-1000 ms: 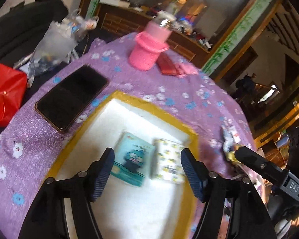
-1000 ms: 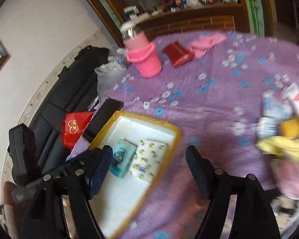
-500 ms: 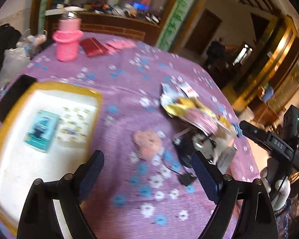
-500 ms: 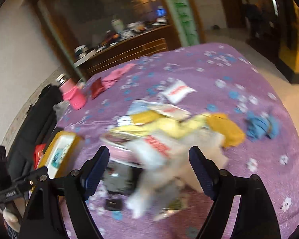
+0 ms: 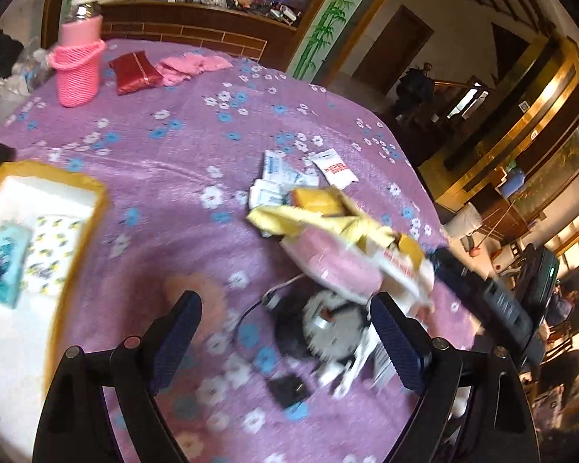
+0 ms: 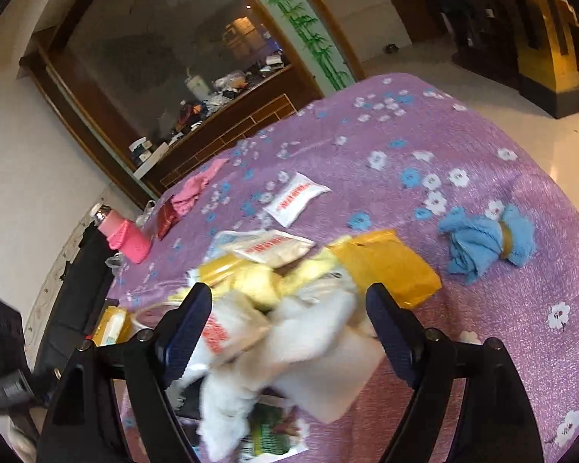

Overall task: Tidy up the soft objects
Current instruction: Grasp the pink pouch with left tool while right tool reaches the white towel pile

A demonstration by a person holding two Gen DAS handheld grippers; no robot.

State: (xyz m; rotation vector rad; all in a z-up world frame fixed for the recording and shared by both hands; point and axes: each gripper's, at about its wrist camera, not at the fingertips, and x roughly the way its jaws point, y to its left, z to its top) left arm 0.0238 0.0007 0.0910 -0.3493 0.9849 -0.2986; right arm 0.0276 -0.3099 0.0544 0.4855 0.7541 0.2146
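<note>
Round table under a purple floral cloth (image 5: 181, 177). Landmark: the heap of soft packets (image 5: 339, 231) mid-table. Left of the heap, at the cloth's edge, a yellow-rimmed white tray (image 5: 96, 196). Far behind the heap, a pink knit-sleeved bottle (image 5: 79, 67), a red pouch (image 5: 133, 71) just beside it, then a pink cloth (image 5: 191, 65). Just behind the heap, a white sachet with red print (image 6: 295, 198). Right of the heap, apart from it, a blue bundled cloth (image 6: 486, 237). In front of the heap, a black-and-silver round gadget with a cord (image 5: 320, 332).
</note>
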